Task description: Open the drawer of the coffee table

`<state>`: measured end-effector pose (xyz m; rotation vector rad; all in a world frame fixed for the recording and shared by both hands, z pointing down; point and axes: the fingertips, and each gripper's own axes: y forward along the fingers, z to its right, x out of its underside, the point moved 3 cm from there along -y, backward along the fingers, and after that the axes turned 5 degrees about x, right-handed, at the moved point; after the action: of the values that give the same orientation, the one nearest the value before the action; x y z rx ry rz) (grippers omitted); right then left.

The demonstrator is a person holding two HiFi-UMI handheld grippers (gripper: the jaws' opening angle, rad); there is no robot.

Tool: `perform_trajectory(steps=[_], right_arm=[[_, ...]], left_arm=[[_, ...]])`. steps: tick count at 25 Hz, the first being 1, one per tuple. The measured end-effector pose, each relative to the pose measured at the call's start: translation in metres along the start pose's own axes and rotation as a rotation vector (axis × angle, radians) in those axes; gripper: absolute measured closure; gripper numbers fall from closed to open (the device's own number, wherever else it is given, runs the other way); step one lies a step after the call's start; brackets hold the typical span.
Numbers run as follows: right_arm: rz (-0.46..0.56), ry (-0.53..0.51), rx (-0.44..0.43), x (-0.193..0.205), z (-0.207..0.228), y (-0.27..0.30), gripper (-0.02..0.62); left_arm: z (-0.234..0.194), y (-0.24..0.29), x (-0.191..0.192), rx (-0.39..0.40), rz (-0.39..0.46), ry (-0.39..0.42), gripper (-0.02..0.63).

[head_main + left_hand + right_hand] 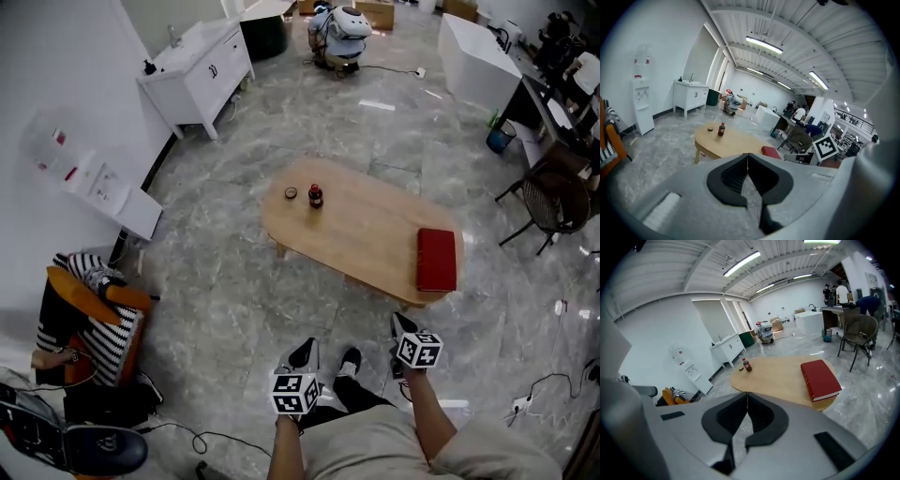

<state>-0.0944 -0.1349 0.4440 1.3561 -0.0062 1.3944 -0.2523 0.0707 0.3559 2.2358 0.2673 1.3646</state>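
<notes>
An oval wooden coffee table (pixel 366 225) stands on the marble floor ahead of me. On it are a dark bottle (pixel 316 196), a small cap (pixel 291 193) and a red book (pixel 437 259). No drawer front shows in any view. My left gripper (pixel 307 347) and right gripper (pixel 400 323) hang side by side short of the table's near edge, both shut and empty. In the left gripper view the jaws (pixel 748 154) meet with the table (pixel 736 143) beyond. The right gripper view shows shut jaws (pixel 747 393) facing the table (pixel 783 376) and book (pixel 820 378).
A white sink cabinet (pixel 199 70) and a water dispenser (pixel 103 187) line the left wall. An orange chair with striped cloth (pixel 94 319) sits at the left, a wicker chair (pixel 553 202) at the right. Cables (pixel 553 384) trail on the floor by my feet (pixel 349 361).
</notes>
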Motion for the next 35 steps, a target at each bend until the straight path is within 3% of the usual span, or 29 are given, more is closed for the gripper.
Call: perform_trajectory(steps=[3, 6, 12, 16, 19, 22, 25, 28, 32, 35], right_arm=[[0.010, -0.002, -0.007, -0.014, 0.007, 0.004, 0.578], [0.029, -0.015, 0.030, -0.020, 0.014, -0.008, 0.579], [0.095, 0.061, 0.215, -0.013, -0.002, -0.015, 0.580], [0.170, 0.111, 0.340, -0.018, 0.010, -0.046, 0.578], [0.246, 0.213, 0.387, -0.005, 0.004, -0.053, 0.578], [0.286, 0.348, 0.399, 0.023, -0.006, -0.058, 0.578], [0.303, 0.419, 0.408, 0.051, -0.007, -0.058, 0.578], [0.324, 0.440, 0.443, 0.059, 0.005, -0.060, 0.578], [0.346, 0.423, 0.419, 0.056, 0.008, -0.071, 0.578], [0.383, 0.436, 0.397, 0.090, 0.042, -0.056, 0.578]], left_arm=[[-0.005, 0.018, -0.007, -0.005, -0.016, 0.014, 0.595], [-0.001, 0.040, -0.017, 0.064, -0.047, 0.033, 0.595], [-0.041, 0.063, -0.040, 0.253, -0.116, 0.132, 0.595], [-0.033, 0.085, -0.042, 0.342, -0.133, 0.200, 0.595], [-0.032, 0.097, -0.039, 0.407, -0.148, 0.257, 0.595], [-0.022, 0.095, -0.023, 0.428, -0.190, 0.253, 0.595], [-0.006, 0.099, -0.008, 0.444, -0.188, 0.278, 0.595], [0.008, 0.112, -0.004, 0.435, -0.151, 0.267, 0.595], [0.030, 0.112, -0.003, 0.455, -0.119, 0.261, 0.595], [0.037, 0.135, 0.037, 0.498, -0.101, 0.276, 0.595]])
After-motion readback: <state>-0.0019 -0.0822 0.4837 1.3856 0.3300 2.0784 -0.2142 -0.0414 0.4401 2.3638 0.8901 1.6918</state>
